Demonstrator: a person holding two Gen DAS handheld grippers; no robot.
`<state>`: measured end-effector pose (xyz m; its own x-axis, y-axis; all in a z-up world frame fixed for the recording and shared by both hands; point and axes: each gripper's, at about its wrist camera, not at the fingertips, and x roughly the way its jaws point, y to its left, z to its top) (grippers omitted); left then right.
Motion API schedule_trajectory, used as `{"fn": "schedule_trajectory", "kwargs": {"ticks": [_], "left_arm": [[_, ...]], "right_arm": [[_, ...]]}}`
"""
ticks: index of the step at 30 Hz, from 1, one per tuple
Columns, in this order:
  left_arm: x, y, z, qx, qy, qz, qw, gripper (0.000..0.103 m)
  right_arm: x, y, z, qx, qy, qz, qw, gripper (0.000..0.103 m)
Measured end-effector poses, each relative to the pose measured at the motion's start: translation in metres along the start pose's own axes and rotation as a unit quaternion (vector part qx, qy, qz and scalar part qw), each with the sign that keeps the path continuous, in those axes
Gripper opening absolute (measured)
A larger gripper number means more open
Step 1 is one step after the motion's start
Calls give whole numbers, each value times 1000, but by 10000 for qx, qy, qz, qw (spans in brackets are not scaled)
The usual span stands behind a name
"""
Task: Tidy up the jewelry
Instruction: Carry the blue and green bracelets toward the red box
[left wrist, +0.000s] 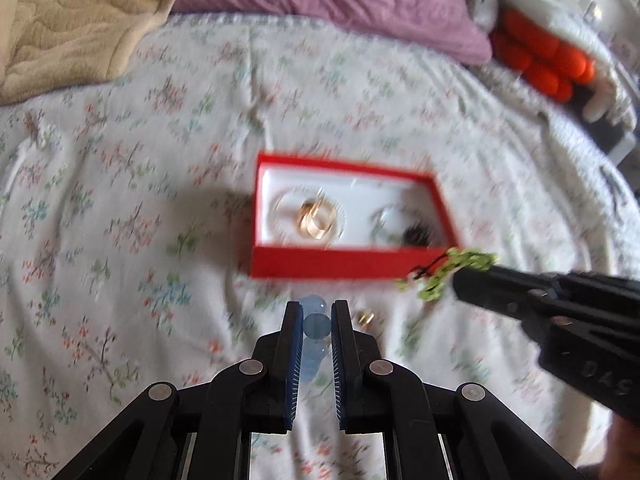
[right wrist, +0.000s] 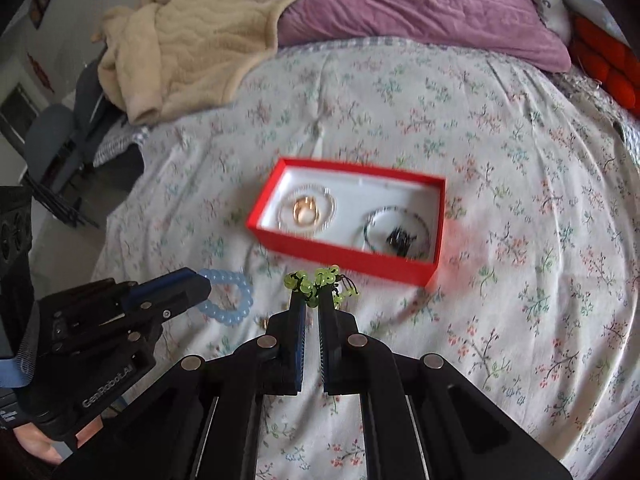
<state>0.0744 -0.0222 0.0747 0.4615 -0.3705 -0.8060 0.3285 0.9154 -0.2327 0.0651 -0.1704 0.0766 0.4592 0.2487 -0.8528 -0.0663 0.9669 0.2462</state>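
Left gripper (left wrist: 316, 312) pinches blue bracelet (right wrist: 230, 294); right gripper (right wrist: 312, 300) pinches green bracelet (right wrist: 320, 278).

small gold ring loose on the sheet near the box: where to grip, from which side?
Judging loosely: the gold ring lies low on the soft bedsheet, near the red box. Come from straight above and pinch across its band. Blur hides its exact pose.

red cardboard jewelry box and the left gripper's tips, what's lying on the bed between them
Only bare floral bedsheet between the red box and the left gripper, in the left wrist view. A small gold ring lies just right of that line.
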Motion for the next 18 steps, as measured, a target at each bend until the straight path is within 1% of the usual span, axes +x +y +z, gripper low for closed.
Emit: {"fn": "schedule_trajectory", "kwargs": {"ticks": [4, 8, 14, 18], "left_arm": [[-10, -9, 19, -73, -271, -289, 9992, 8], [-9, -17, 34, -100, -421, -470, 9980, 8], [8, -25, 53, -217, -531, -701, 9959, 9], [27, -22, 60, -362, -512, -719, 9954, 9]], "right_arm": [[-10, -5, 14, 121, -230, 103, 9996, 6], [-13, -11, 27, 249, -382, 172, 9988, 6], [-13, -23, 42, 468, -556, 278, 9970, 6], [-7, -31, 48, 632, -590, 387, 9955, 6]]}}
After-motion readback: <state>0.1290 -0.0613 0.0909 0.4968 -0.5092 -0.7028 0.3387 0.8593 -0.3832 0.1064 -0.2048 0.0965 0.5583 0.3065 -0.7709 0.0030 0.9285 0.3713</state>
